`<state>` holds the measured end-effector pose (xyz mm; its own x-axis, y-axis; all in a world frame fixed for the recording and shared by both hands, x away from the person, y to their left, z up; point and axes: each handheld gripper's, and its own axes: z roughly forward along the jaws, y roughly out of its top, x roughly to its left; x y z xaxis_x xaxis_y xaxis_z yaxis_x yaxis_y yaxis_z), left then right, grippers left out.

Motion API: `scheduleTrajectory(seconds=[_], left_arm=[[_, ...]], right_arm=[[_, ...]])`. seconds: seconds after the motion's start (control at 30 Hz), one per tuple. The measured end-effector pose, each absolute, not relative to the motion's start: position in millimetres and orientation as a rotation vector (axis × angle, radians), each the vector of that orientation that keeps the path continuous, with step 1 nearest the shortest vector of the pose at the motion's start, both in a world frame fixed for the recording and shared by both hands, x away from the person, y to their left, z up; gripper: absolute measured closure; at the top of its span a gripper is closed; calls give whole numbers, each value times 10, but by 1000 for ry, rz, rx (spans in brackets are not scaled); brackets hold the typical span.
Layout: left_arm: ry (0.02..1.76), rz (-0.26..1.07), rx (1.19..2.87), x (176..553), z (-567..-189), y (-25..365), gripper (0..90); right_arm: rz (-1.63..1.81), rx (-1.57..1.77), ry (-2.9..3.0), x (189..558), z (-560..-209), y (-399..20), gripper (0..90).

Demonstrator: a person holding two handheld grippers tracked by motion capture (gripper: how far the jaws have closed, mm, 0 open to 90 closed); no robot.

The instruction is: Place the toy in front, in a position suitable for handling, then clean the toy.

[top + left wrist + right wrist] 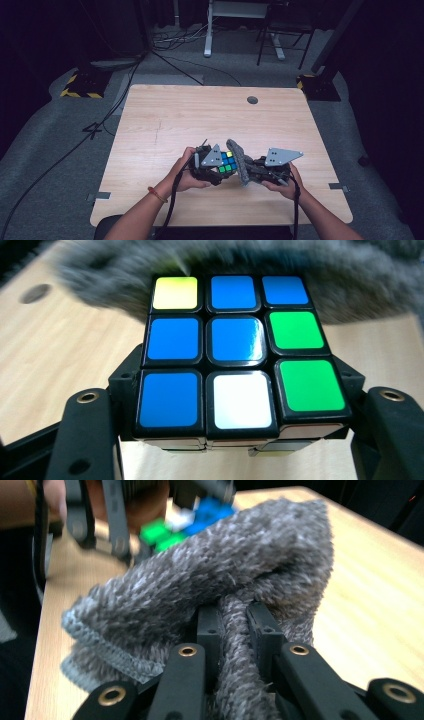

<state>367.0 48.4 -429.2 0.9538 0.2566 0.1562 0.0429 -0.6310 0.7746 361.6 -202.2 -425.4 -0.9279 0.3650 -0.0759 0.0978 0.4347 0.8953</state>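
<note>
From above, the room around me lay nearly black while the table (210,115) was lit softly and evenly from overhead, my hands casting only faint shadows. Along my left gripper's jaws, the cube (235,350) was sharp, with white glare on its glossy stickers, but the grey cloth (280,270) behind it smeared soft. My right gripper's view was bright yet blurred beyond the cloth

Left tongs (218,169) and right tongs (248,172): black bodies, each topped by a grey three-cornered plate. Black jaw links carry brass-coloured rivets. A black cable trails from each unit. Forearms are bare; the left wrist wears an orange band (157,194).
</note>
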Motion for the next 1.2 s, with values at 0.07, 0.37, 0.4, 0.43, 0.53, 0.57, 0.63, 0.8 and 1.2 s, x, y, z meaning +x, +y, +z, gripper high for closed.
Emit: scheduleTrajectory(seconds=[0.07,0.37,0.4,0.43,0.53,0.57,0.63,0.8,1.2], left_arm=[[183,315,2246,3618,-4291,426,335],[191,314,2217,3613,-4239,482,335],[194,320,2222,3630,-4243,491,335],[203,321,2220,3651,-4249,504,335],[231,314,2214,3723,-4269,559,335],[232,303,2212,3736,-4274,574,335],[231,267,2209,3735,-4284,579,335],[177,266,2232,3585,-4292,452,335],[232,311,2174,3687,-4199,577,335]], right_arm=[[1495,425,2406,3631,-4238,-2032,792],[1369,440,2489,3681,-4373,-1985,793],[1374,435,2493,3676,-4369,-1985,793],[1381,427,2499,3667,-4366,-1986,793],[1404,392,2515,3630,-4334,-1989,791],[1418,382,2508,3618,-4312,-1990,791],[1443,361,2480,3590,-4270,-1989,790],[1489,372,2423,3569,-4211,-2043,786],[1440,374,2513,3557,-4314,-2016,790]])
